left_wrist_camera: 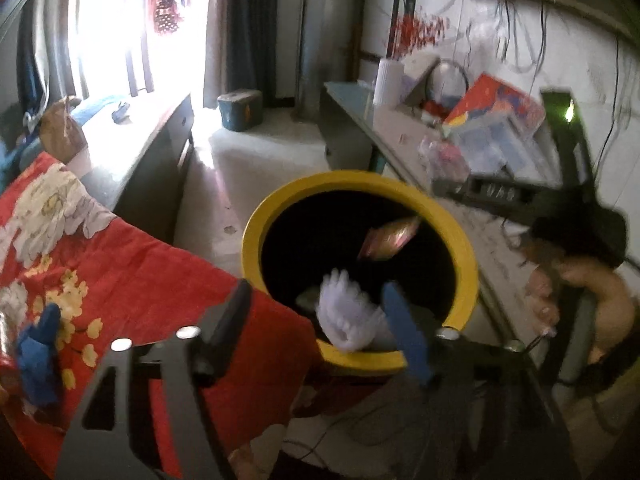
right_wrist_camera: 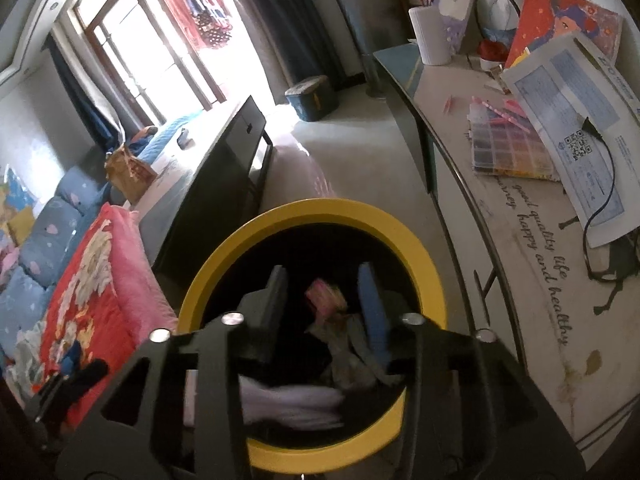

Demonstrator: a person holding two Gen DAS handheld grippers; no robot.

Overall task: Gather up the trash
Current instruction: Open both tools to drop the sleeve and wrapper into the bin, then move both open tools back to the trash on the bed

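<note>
A yellow-rimmed bin (left_wrist_camera: 466,252) with a dark inside stands between bed and desk. My left gripper (left_wrist_camera: 320,320) hangs over its near rim, jaws wide apart. A crumpled white tissue (left_wrist_camera: 348,320) sits loose between them, close to the blue finger (left_wrist_camera: 404,336), blurred. Deeper in the bin's mouth a pink and gold wrapper (left_wrist_camera: 390,238) floats free. My right gripper (right_wrist_camera: 324,288) is over the same bin (right_wrist_camera: 400,248), jaws apart, with the pink wrapper (right_wrist_camera: 326,296) in the gap and touching neither finger. The white tissue (right_wrist_camera: 292,400) shows blurred below it.
A bed with a red floral blanket (left_wrist_camera: 132,276) lies left of the bin. A desk (right_wrist_camera: 516,240) with papers, a bead box (right_wrist_camera: 508,148) and a white vase (right_wrist_camera: 432,36) runs along the right. A dark cabinet (right_wrist_camera: 224,168) and a blue box (right_wrist_camera: 312,96) stand beyond. A hand (left_wrist_camera: 580,292) holds the right gripper.
</note>
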